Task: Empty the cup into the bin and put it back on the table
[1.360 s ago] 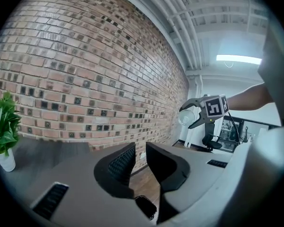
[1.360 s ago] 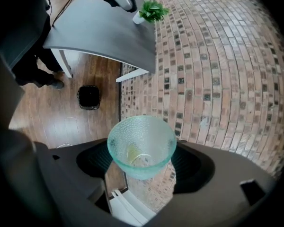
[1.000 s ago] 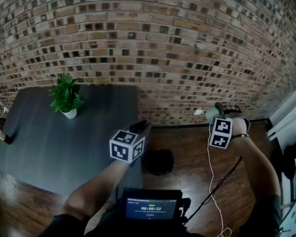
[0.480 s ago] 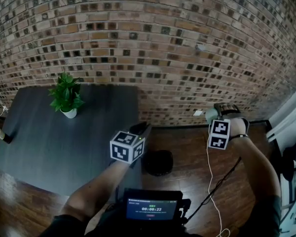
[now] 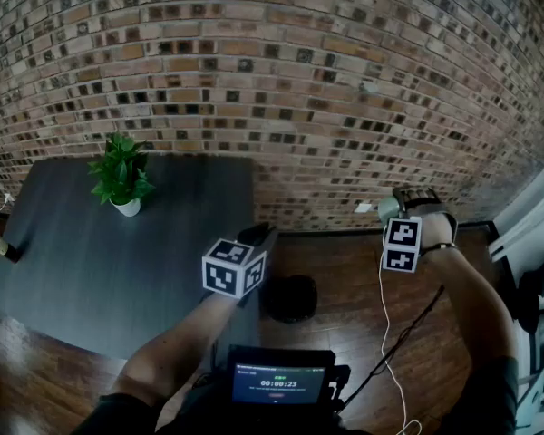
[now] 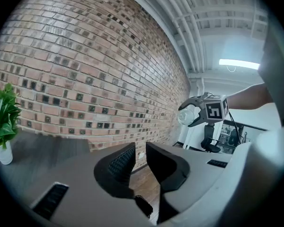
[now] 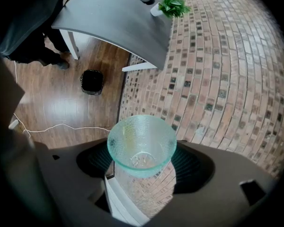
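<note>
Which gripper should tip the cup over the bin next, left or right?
Right. The right gripper holds the cup and only needs to swing over the bin on the floor. The left gripper is empty, jaws apart.

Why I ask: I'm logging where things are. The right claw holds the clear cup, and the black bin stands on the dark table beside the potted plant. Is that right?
Not quite. The black bin stands on the wooden floor next to the dark table, not on it, as the head view shows. The right claw does hold the clear cup, and the potted plant is on the table.
</note>
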